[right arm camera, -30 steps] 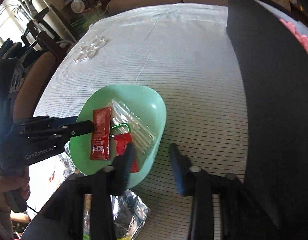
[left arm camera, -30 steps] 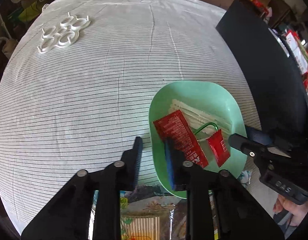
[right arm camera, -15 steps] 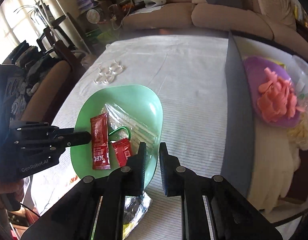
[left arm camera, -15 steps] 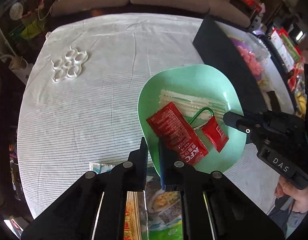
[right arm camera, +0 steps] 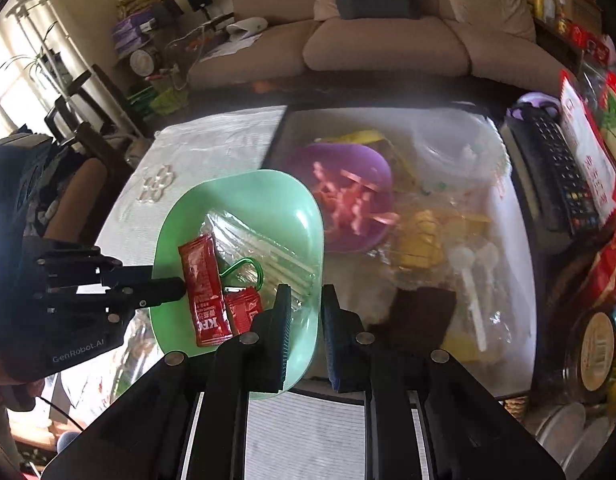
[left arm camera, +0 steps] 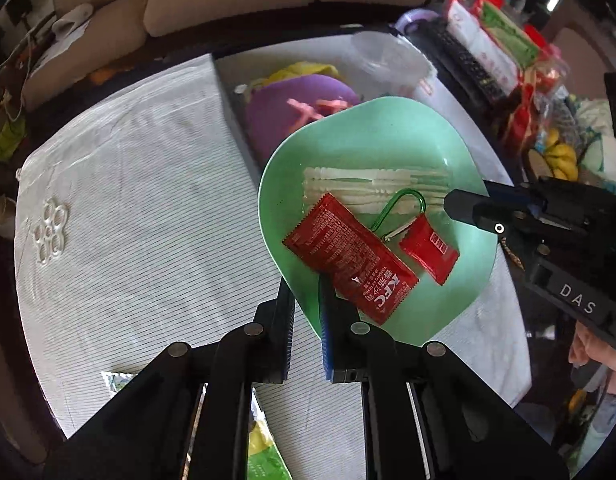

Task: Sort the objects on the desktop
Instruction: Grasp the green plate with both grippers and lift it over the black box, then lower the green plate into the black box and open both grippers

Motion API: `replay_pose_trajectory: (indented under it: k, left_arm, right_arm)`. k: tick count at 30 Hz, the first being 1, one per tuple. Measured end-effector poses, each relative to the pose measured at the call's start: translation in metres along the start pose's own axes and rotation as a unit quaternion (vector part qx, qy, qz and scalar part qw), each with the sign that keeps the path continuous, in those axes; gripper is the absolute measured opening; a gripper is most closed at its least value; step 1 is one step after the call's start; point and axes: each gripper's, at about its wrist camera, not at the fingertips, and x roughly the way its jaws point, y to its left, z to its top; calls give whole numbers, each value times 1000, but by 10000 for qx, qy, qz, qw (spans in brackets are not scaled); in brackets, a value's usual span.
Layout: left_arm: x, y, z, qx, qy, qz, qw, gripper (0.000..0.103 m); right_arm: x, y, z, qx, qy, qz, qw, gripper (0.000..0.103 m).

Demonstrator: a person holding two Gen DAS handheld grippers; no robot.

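A mint-green bowl point(left arm camera: 368, 148) hangs above the striped tablecloth, carried by its two opposite rims. My left gripper point(left arm camera: 305, 300) is shut on the near rim. My right gripper point(right arm camera: 305, 312) pinches the other rim point(right arm camera: 308, 264); its jaws are opening slightly, with the rim still between the pads. In the bowl lie a long red ketchup sachet point(left arm camera: 348, 256), a small red sachet point(left arm camera: 428, 252), a green carabiner point(left arm camera: 404, 208) and a bag of white sticks point(left arm camera: 372, 184). The right gripper's tip point(left arm camera: 460, 204) shows at the bowl's far edge in the left wrist view.
Just past the bowl stands a dark-walled bin point(right arm camera: 279, 140) with a purple bowl point(right arm camera: 348, 176), a clear tub point(right arm camera: 448, 140) and plastic bags. A remote point(right arm camera: 556, 168) and snack packets lie right of it. A white flower-shaped coaster point(left arm camera: 49, 232) sits far left, a snack bag point(left arm camera: 263, 456) below.
Both grippers went from open astride the bowl's rims to shut on them. The bowl rose off the cloth and travelled right, up to the bin.
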Motion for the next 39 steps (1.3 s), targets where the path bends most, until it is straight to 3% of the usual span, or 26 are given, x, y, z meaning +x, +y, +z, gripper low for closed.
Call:
replay_pose_trajectory:
  k: [4, 10, 17, 21, 25, 30, 32, 36, 37, 39]
  left_arm:
    - [28, -35, 13, 483, 372, 443, 9972, 15]
    - [60, -43, 25, 765, 1011, 887, 9880, 17]
    - [88, -55, 21, 1131, 1338, 1496, 9731, 20]
    - [76, -60, 20, 1155, 1210, 1435, 9754, 37]
    - [34, -51, 23, 1052, 756, 1331, 9826, 59]
    - [-2, -25, 31, 658, 347, 1209, 9899, 60]
    - [-3, -18, 35, 490, 321, 1191, 9912, 60]
    - [0, -3, 35, 248, 285, 955, 9947, 60]
    - [-4, 3, 31, 218, 254, 883, 9955, 60]
    - [-13, 14, 23, 119, 164, 809, 9965, 60]
  right_arm:
    - [23, -32, -12, 139, 368, 45, 9992, 16]
    - [54, -46, -17, 171, 765, 333, 9964, 18]
    - [68, -36, -20, -256, 938, 23, 9953, 19]
    - [65, -43, -22, -172, 950, 127, 9952, 19]
    - [63, -38, -20, -287, 1021, 51, 9943, 19]
    - [69, -29, -12, -669, 1424, -136, 9875, 19]
    - [75, -30, 0, -808, 1660, -219, 9826, 19]
    - [75, -20, 12, -1009, 1723, -371, 9792, 20]
    - [74, -18, 12, -1042, 1765, -389, 9780, 23]
    - [75, -17, 9, -1063, 1946, -266, 9747, 70]
